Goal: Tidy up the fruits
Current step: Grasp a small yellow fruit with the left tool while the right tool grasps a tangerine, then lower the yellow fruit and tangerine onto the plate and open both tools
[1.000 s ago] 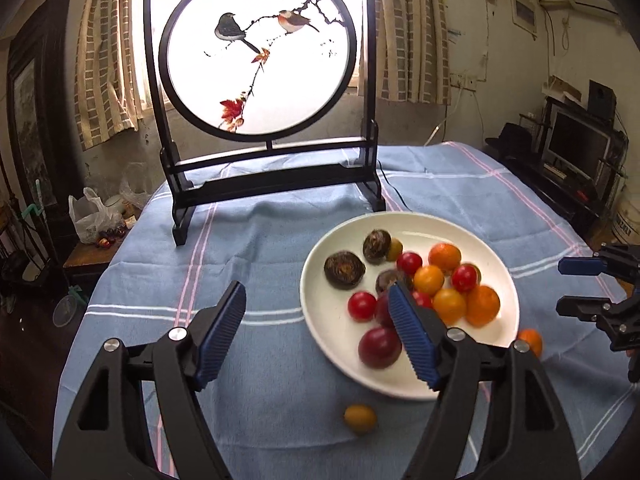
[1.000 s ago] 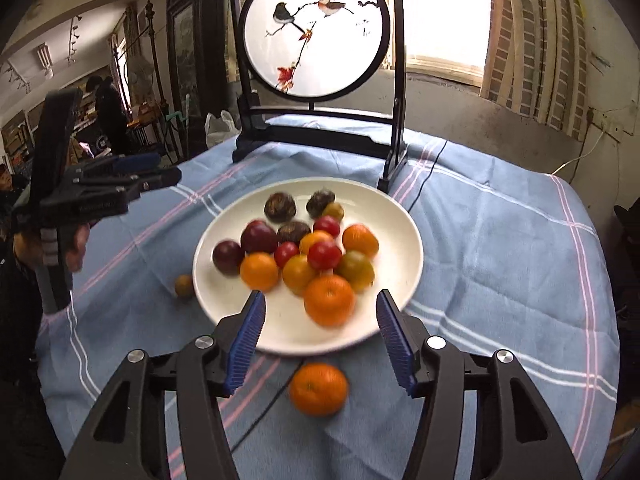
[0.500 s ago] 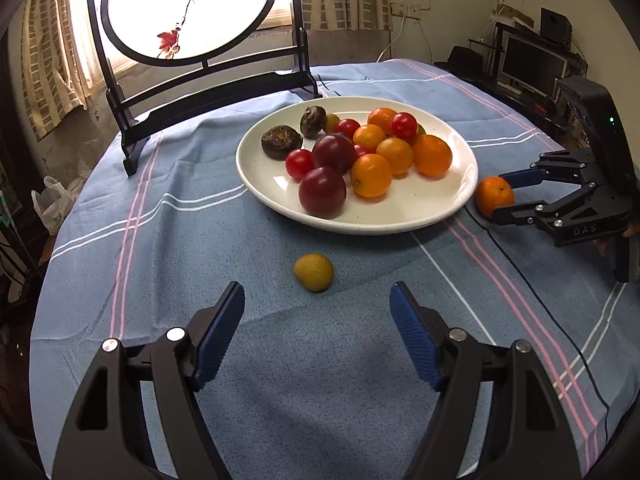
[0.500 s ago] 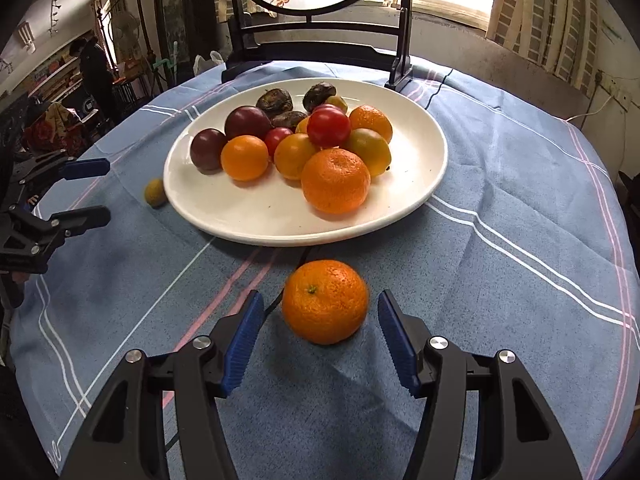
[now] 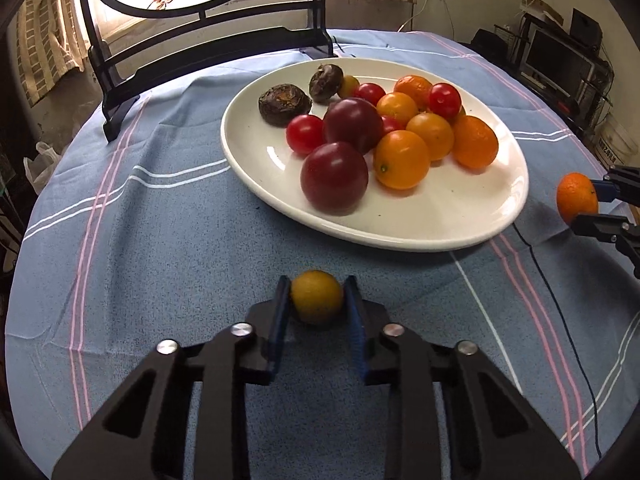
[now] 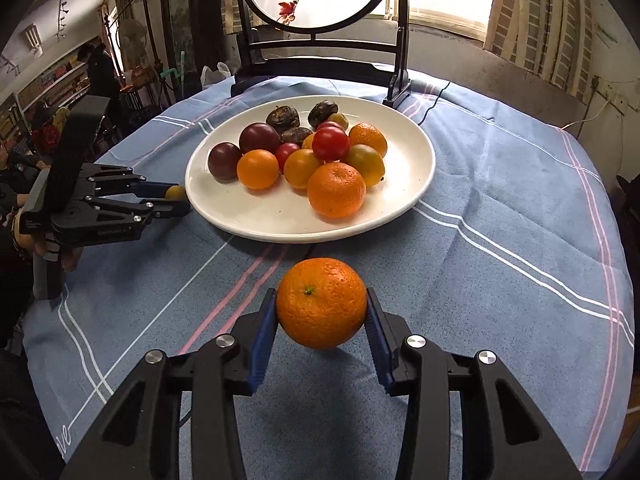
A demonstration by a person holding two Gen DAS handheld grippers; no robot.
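A small yellow fruit [image 5: 316, 296] lies on the blue tablecloth just in front of the white plate [image 5: 400, 236]. My left gripper [image 5: 316, 286] is shut on it, a blue pad against each side. In the right wrist view a tangerine [image 6: 321, 303] sits between the pads of my right gripper [image 6: 322, 296]. Its jaws are closing and both pads touch the peel. The plate [image 6: 280, 232] holds several fruits: oranges, red tomatoes, dark plums and brown wrinkled ones. Each gripper also shows in the other's view: the left gripper [image 6: 176, 200] with its fruit, the right gripper [image 5: 600, 204] with its tangerine [image 5: 577, 198].
A black stand with a round painted screen [image 5: 208, 60] rises behind the plate at the table's far edge. A thin black cable [image 5: 560, 300] runs over the cloth on the right. A hand [image 6: 40, 248] grips the left tool. Shelves and a monitor [image 5: 560, 56] stand beyond the table.
Both grippers have come down toward the cloth. The left jaws went from wide open to shut on the yellow fruit; the right jaws narrowed onto the tangerine.
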